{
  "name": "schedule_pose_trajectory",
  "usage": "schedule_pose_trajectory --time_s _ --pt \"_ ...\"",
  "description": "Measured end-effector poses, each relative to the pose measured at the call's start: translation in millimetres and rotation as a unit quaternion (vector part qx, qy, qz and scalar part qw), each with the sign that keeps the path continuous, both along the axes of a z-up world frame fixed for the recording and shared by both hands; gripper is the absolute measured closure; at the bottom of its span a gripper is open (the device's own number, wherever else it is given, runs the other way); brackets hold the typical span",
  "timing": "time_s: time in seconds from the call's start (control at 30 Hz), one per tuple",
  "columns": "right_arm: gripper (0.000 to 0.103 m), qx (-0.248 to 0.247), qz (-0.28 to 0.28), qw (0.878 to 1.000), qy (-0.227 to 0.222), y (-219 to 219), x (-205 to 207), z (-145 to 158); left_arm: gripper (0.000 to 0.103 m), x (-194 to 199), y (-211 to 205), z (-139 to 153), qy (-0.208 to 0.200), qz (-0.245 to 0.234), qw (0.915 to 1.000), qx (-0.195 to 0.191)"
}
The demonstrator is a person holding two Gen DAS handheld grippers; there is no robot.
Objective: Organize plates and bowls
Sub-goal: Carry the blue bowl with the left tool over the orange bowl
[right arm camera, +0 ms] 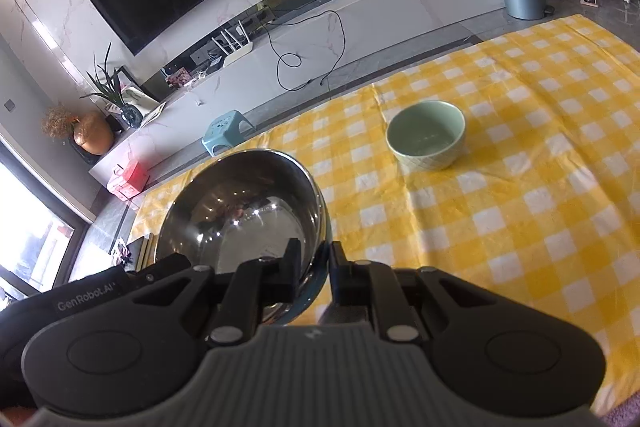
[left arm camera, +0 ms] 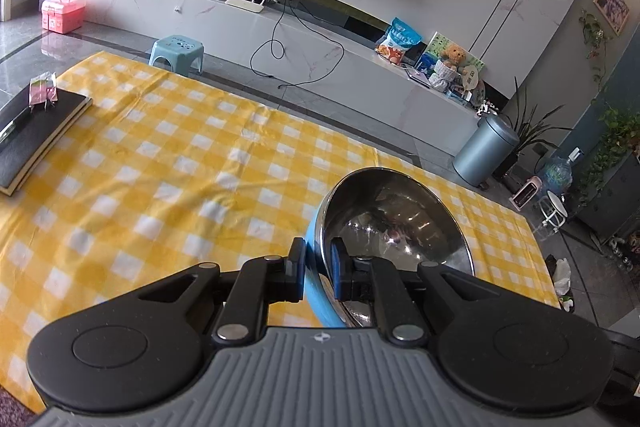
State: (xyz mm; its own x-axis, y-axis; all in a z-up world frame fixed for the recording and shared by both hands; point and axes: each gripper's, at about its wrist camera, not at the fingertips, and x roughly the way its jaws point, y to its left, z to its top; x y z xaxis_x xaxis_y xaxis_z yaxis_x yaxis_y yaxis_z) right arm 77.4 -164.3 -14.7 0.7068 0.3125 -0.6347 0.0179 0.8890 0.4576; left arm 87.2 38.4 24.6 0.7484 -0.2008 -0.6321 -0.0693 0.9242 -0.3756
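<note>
Both tools grip the same steel bowl (left arm camera: 394, 227), blue on the outside and mirror-bright within, by opposite parts of its rim; the left tool (left arm camera: 318, 273) has one finger against the blue outer wall and the other inside on the steel, the jaws closed down to the thickness of the wall; the right tool (right arm camera: 312, 273) is narrowed across the rim (right arm camera: 320, 223) in the same way, one finger inside and one outside, though where its outer finger meets the wall is partly hidden by the bowl itself. The bowl looks tilted and seems to be carried above the yellow checked cloth (left arm camera: 168, 163) of the bench, though neither view shows its base, so I cannot say for certain that it is off the cloth. A green ceramic bowl (right arm camera: 426, 135) stands upright and empty on the cloth, ahead and to the right in the right wrist view, well apart from the steel one; a dark book (left arm camera: 38, 131) lies at the far left of the bench. I judge the step in hand to be the carrying of the steel bowl toward the others for stacking; which should nest in which I cannot settle from here; the next move calls for both hands to travel together and level the bowl, then release in turn.
</note>
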Motion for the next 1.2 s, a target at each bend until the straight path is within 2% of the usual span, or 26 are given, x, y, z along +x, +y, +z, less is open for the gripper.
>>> schedule_pose_trajectory --time_s 0.53,0.83,1.2 --pt "0.093 -0.011 -0.022 1.0 -0.001 -34 -47 -3 0.089 -35 -26 -16 0.022 -0.042 0.9988 -0.014" --pt "0.095 -0.024 -0.047 0.998 0.016 -53 -51 -13 0.088 -40 -47 -33 0.054 -0.068 0.9962 -0.01" --pt "0.097 -0.044 -0.048 0.997 0.046 -50 -47 -33 0.086 -41 -50 -46 0.084 -0.073 0.9938 -0.007"
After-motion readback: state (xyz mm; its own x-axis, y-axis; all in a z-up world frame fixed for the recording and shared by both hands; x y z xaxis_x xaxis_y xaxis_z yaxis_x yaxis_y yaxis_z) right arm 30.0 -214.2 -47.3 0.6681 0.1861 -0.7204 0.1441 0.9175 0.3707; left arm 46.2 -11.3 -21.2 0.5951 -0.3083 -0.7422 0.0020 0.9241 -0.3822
